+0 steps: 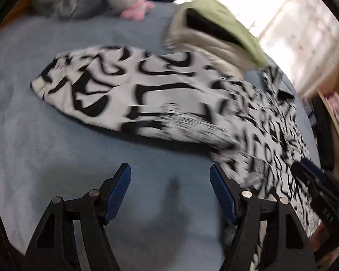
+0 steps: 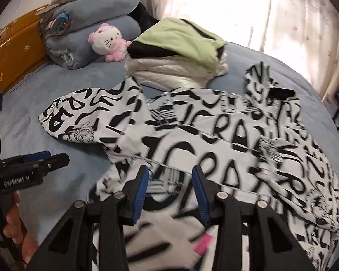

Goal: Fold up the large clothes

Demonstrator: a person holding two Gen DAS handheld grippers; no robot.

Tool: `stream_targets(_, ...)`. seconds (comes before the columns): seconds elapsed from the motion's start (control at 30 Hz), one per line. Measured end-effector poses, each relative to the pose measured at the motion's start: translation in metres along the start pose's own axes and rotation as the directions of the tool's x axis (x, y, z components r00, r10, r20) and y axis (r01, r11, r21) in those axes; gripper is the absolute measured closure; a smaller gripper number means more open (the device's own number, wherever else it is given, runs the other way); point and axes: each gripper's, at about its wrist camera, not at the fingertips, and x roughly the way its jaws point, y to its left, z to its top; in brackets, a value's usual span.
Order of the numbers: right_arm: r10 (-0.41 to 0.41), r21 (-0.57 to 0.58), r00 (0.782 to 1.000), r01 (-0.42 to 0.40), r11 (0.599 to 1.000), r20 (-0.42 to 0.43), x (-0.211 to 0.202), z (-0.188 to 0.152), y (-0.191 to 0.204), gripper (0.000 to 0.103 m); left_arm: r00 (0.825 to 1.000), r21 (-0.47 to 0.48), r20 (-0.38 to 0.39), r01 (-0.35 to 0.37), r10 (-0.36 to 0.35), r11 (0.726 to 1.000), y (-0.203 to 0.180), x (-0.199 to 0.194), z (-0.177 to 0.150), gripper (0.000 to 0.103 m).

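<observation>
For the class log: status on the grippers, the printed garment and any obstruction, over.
Left hand-held gripper open over bare bed. Right hand-held gripper open over printed garment, spread out. Folded clothes pile behind it.

Two hand-held grippers, both tilted steeply downward: left gripper (image 1: 170,180), blue-padded jaws spread wide and empty, gripped by a bare hand (image 2: 13,221) behind it; right gripper (image 2: 170,181), jaws parted more narrowly, nothing visibly pinched, close off the left gripper's right side.

Blue bed (image 2: 56,94): printed garment (image 2: 214,140), plush (image 2: 107,39).
</observation>
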Motion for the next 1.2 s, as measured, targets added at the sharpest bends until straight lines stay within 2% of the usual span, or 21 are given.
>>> stream_targets(0.07, -0.001, -0.01, 1.0, 0.0, 1.0, -0.009, 0.015, 0.005, 0.011, 0.063, 0.999, -0.058, -0.024, 0.038, -0.04, 0.998, 0.024, 0.011, 0.011, 0.033)
stream_targets(0.2, 0.007, -0.018, 0.999, -0.008, 1.0, -0.044, 0.039, 0.011, 0.025, 0.063, 0.995, -0.156, -0.025, 0.093, -0.098, 0.983, 0.061, 0.026, 0.032, 0.033)
stream_targets(0.37, 0.007, -0.038, 0.998, -0.01, 0.999, -0.069, 0.056, 0.008, 0.035, 0.063, 0.984, -0.277, -0.01, 0.166, -0.175, 0.946, 0.1, 0.041, 0.052, 0.033)
stream_targets(0.5, 0.015, -0.023, 0.994, -0.018, 1.0, -0.106, 0.069, 0.003, 0.033, 0.063, 0.986, -0.303, 0.025, 0.164, -0.164, 0.939, 0.113, 0.046, 0.064, 0.035)
stream_targets(0.57, 0.024, -0.007, 0.992, -0.025, 1.0, -0.121, 0.072, 0.0, 0.03, 0.063, 0.99, -0.332, 0.022, 0.137, -0.137, 0.933, 0.12, 0.052, 0.069, 0.052)
stream_targets(0.63, 0.031, 0.002, 0.991, -0.03, 1.0, -0.128, 0.074, -0.002, 0.028, 0.063, 0.996, -0.34, -0.002, 0.081, -0.087, 0.937, 0.125, 0.056, 0.073, 0.084)
stream_targets(0.7, 0.035, 0.014, 0.991, -0.033, 0.999, -0.132, 0.073, -0.005, 0.024, 0.063, 0.998, -0.355, 0.004, 0.054, -0.056, 0.933, 0.126, 0.055, 0.074, 0.094)
stream_targets(0.73, 0.038, 0.022, 0.991, -0.036, 0.999, -0.132, 0.072, -0.006, 0.021, 0.063, 0.999, -0.354, 0.018, 0.043, -0.039, 0.934, 0.124, 0.052, 0.075, 0.097)
stream_targets(0.83, 0.052, 0.05, 0.99, -0.046, 0.998, -0.128, 0.065, -0.008, 0.011, 0.063, 0.997, -0.31, 0.065, -0.026, 0.048, 0.95, 0.111, 0.033, 0.078, 0.099)
stream_targets(0.87, 0.054, 0.06, 0.991, -0.047, 0.997, -0.124, 0.062, -0.009, 0.007, 0.063, 0.992, -0.282, 0.1, -0.049, 0.08, 0.958, 0.097, 0.021, 0.082, 0.099)
stream_targets(0.97, 0.06, 0.092, 0.992, -0.05, 0.994, -0.107, 0.052, -0.011, -0.009, 0.063, 0.975, -0.201, 0.195, -0.068, 0.107, 0.977, 0.053, -0.011, 0.094, 0.099)
stream_targets(1.07, 0.065, 0.139, 0.994, -0.053, 0.989, -0.084, 0.037, -0.017, -0.032, 0.063, 0.954, -0.103, 0.285, -0.071, 0.098, 0.992, 0.003, -0.045, 0.105, 0.099)
stream_targets(1.2, 0.059, 0.215, 0.997, -0.047, 0.976, -0.049, 0.015, -0.027, -0.07, 0.063, 0.928, 0.063, 0.373, -0.037, 0.011, 0.997, -0.081, -0.084, 0.108, 0.099)
